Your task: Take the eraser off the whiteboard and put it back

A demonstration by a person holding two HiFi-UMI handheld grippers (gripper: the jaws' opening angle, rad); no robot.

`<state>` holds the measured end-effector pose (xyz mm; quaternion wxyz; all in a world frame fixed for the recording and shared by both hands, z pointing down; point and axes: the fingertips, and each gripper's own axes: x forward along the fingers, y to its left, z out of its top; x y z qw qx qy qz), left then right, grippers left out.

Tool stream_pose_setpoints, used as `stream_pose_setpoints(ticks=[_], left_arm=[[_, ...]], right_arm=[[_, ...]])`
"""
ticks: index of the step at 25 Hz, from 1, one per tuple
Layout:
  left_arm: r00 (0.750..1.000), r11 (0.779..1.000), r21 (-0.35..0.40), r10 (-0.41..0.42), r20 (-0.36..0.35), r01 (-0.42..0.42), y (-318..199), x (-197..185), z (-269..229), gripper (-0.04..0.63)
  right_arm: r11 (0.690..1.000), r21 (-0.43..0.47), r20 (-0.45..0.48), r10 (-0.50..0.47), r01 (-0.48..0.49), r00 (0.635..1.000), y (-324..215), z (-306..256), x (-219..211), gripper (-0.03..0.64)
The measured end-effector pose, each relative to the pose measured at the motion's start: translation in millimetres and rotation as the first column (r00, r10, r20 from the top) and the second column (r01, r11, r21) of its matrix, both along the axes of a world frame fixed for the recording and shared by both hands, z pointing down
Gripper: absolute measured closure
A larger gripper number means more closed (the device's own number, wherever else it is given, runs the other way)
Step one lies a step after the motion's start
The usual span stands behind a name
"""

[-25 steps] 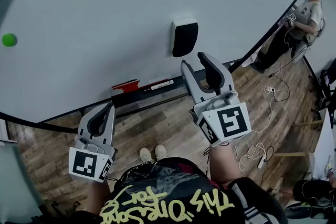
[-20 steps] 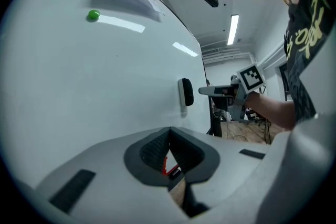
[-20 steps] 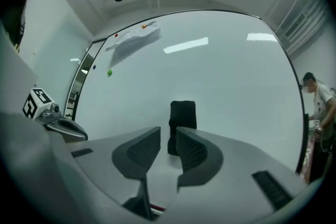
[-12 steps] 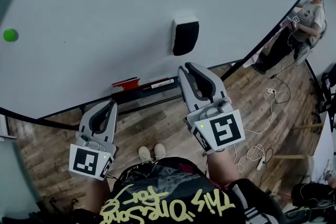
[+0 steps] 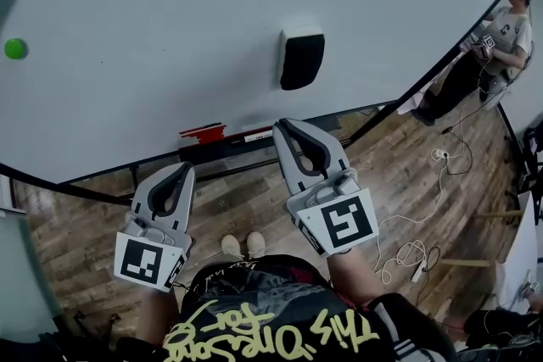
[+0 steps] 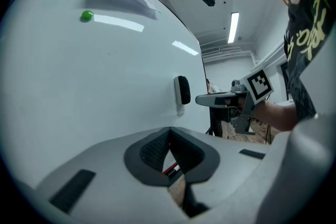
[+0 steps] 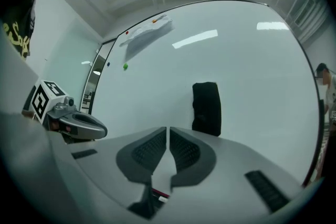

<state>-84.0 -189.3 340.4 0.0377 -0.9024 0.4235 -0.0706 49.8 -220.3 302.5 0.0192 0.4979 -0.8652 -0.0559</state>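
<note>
Below the whiteboard (image 5: pixel 153 4), our right gripper (image 5: pixel 291 126) backs away empty.
Its jaws have just been closing and now meet on nothing; the eraser (image 5: pixel 301 59) sits stuck on the board above, so we judge it put back. Our left gripper (image 5: pixel 181 173) hangs closed, empty too.

The left gripper (image 6: pixel 169 131) fills the near foreground, its jaws met at the tips with nothing between them. Something red (image 6: pixel 170 169) shows through the gap below. The whiteboard (image 6: pixel 105 71) spreads across the left, with a green magnet (image 6: pixel 86 16) high up and a black eraser (image 6: pixel 182 90) stuck upright at its far end. Right of the eraser, near but apart, the right gripper (image 6: pixel 202 99) is held level, its jaws having just closed on nothing.
</note>
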Motion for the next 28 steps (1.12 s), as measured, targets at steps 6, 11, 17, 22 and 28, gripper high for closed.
stream_pose_setpoints(ticks=[6,11,17,22,28], left_arm=[[1.0,1.0,-0.002,-0.018,0.007,0.018,5,11,6,0.588],[0.999,0.999,-0.01,-0.041,0.005,0.041,9,15,12,0.588],[0.998,0.998,-0.012,-0.057,0.01,0.058,21,13,13,0.588],[0.996,0.996,-0.009,-0.084,-0.007,0.084,29,0,12,0.588],[0.997,0.996,0.016,-0.082,-0.006,0.083,48,-14,4,0.588]], right_arm=[[0.998,-0.027,0.008,-0.062,0.062,0.998,6,9,-7,0.601],[0.991,-0.046,-0.004,-0.129,0.129,0.992,13,16,-16,0.606],[0.979,-0.039,0.014,-0.2,0.2,0.98,24,17,-28,0.607],[0.972,-0.017,-0.003,-0.236,0.236,0.972,36,14,-39,0.607],[0.97,0.045,-0.021,-0.239,0.239,0.971,57,3,-57,0.607]])
